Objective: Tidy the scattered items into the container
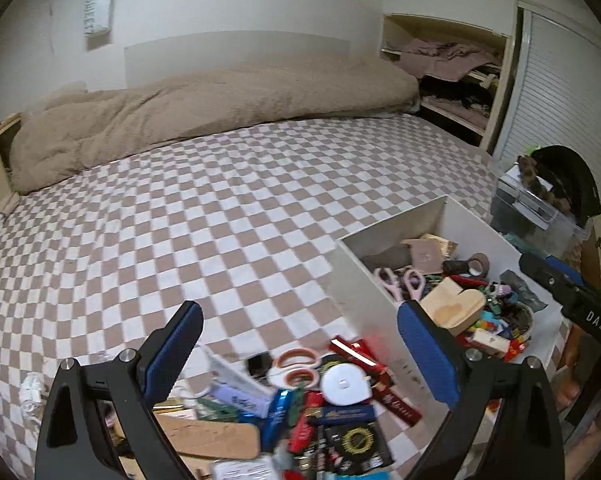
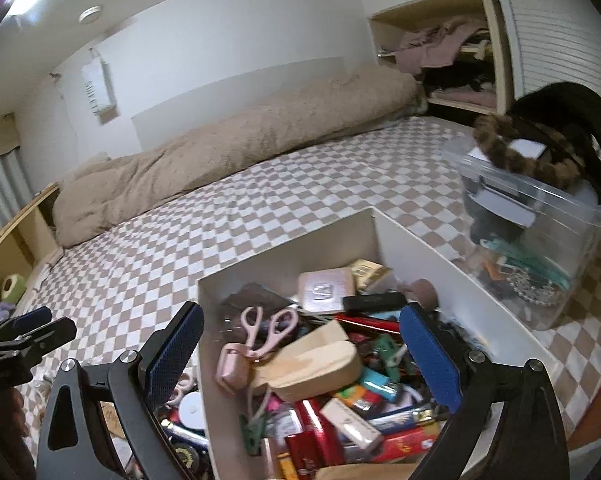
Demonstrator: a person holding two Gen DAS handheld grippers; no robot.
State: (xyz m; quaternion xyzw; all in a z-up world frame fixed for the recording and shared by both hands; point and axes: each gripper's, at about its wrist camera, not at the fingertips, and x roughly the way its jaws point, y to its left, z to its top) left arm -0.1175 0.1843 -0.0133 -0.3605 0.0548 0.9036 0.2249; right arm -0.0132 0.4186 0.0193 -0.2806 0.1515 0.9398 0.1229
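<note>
Scattered small items lie in a pile on the checkered bed cover: orange-handled scissors (image 1: 296,368), a round white tape measure (image 1: 342,384), red and blue packets and a cork board (image 1: 204,436). My left gripper (image 1: 300,344) hovers open above this pile with nothing between its blue pads. To the right stands the white box container (image 1: 360,280), holding pink scissors (image 2: 268,328), a wooden heart-shaped box (image 2: 312,364) and several other bits. My right gripper (image 2: 300,348) hangs open over the container (image 2: 292,240), empty. Each gripper shows at the edge of the other's view: right gripper (image 1: 540,266), left gripper (image 2: 52,322).
A clear plastic bin (image 2: 540,240) with black bands and a furry hair tie stands right of the container. A beige duvet (image 1: 204,108) lies along the far wall. Open closet shelves (image 1: 452,76) with clothes are at the back right. A wide stretch of checkered bed cover (image 1: 180,208) lies between.
</note>
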